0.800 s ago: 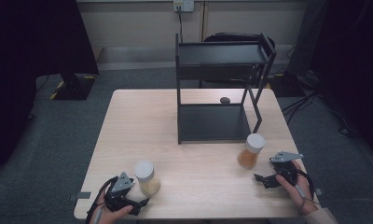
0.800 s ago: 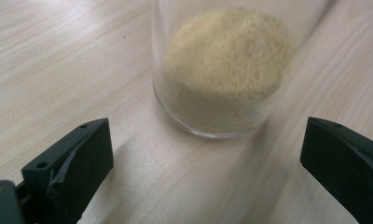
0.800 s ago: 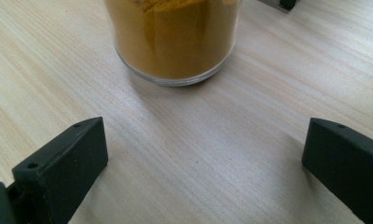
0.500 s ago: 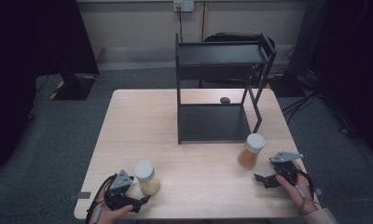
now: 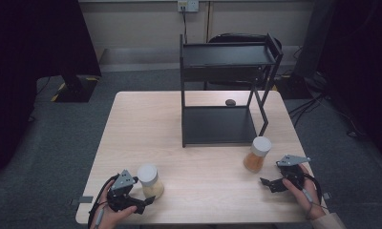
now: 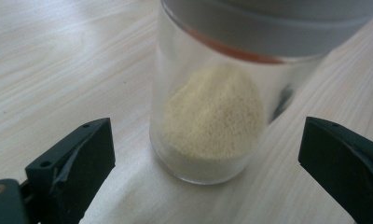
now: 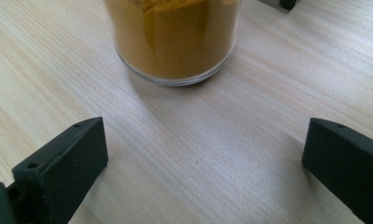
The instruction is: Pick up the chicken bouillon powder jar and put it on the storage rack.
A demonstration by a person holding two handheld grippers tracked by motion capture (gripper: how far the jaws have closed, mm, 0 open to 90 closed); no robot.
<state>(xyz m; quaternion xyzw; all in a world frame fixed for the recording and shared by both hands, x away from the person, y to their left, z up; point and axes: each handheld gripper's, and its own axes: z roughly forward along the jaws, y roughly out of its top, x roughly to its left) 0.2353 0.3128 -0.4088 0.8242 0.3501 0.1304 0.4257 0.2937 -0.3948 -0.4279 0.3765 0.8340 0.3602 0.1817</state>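
Because both jars were clear, rigid, round-walled containers, probably glass, they were judged slippery and breakable, best gripped mid-wall below the grey lid. The pale-grain jar [image 6: 208, 116] stood upright near the table's [image 5: 203, 119] front left corner, between the spread jaws of the left gripper [image 5: 143, 202], untouched. The orange-powder jar [image 7: 173, 39], fuller and likely heavier, stood front right near the black shelf rack [image 5: 222, 95], just ahead of the wide-open right gripper [image 5: 270, 183].

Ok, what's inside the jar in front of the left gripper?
The jar holds pale, fine grains heaped against one side, filling roughly the lower half. Its grey lid covers the top, hiding anything beneath it.
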